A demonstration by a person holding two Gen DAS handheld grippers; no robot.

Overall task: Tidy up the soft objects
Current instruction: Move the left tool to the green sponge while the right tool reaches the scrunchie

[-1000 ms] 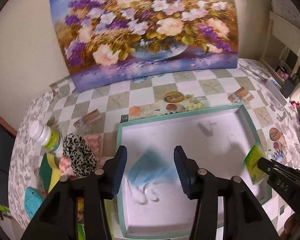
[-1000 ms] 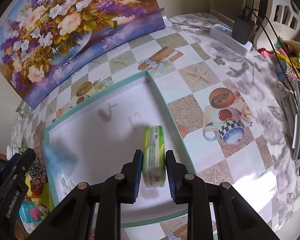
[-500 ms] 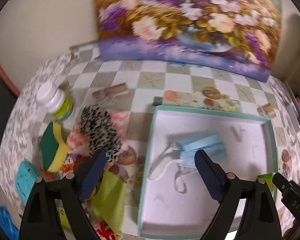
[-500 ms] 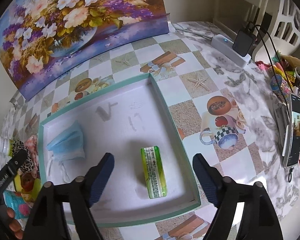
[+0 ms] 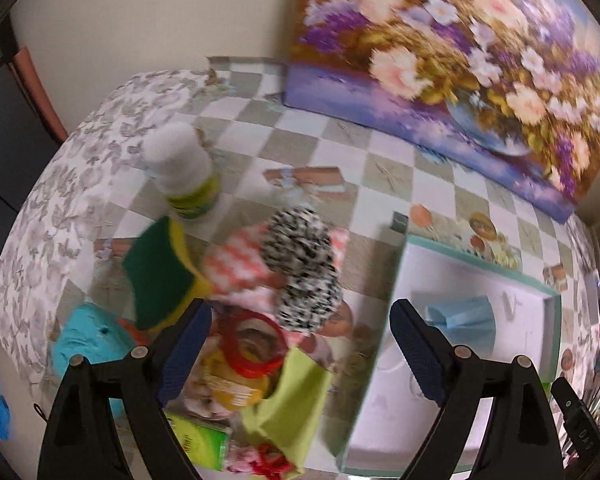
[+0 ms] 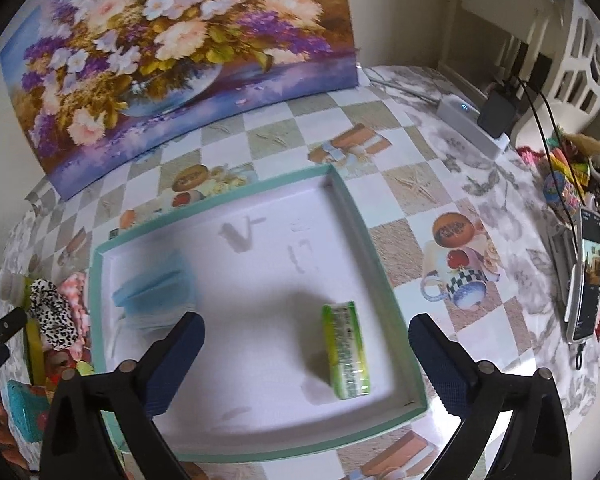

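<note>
A shallow white box with a teal rim [image 6: 364, 236] [image 5: 476, 258] lies on the table. In it lie a blue face mask [image 6: 156, 294] [image 5: 462, 318] at the left and a green tissue pack [image 6: 346, 356] at the right. My right gripper [image 6: 306, 360] is open and empty above the box's near side. My left gripper [image 5: 300, 354] is open and empty over a pile left of the box: a black-and-white scrunchie [image 5: 304, 276], a green-yellow sponge [image 5: 160, 276], a lime cloth [image 5: 296, 400], a pink checked cloth [image 5: 236, 264] and a red ring [image 5: 254, 340].
A white bottle [image 5: 182, 172] stands behind the pile; a teal object [image 5: 88, 340] lies at its left. A flower painting [image 6: 172, 48] leans on the wall. A phone [image 6: 586, 276], charger [image 6: 496, 114] and clutter sit at the right table edge.
My left gripper let go of the mask into the box and swung left over the pile. My right gripper let go of the tissue pack, opened wide and drew back.
</note>
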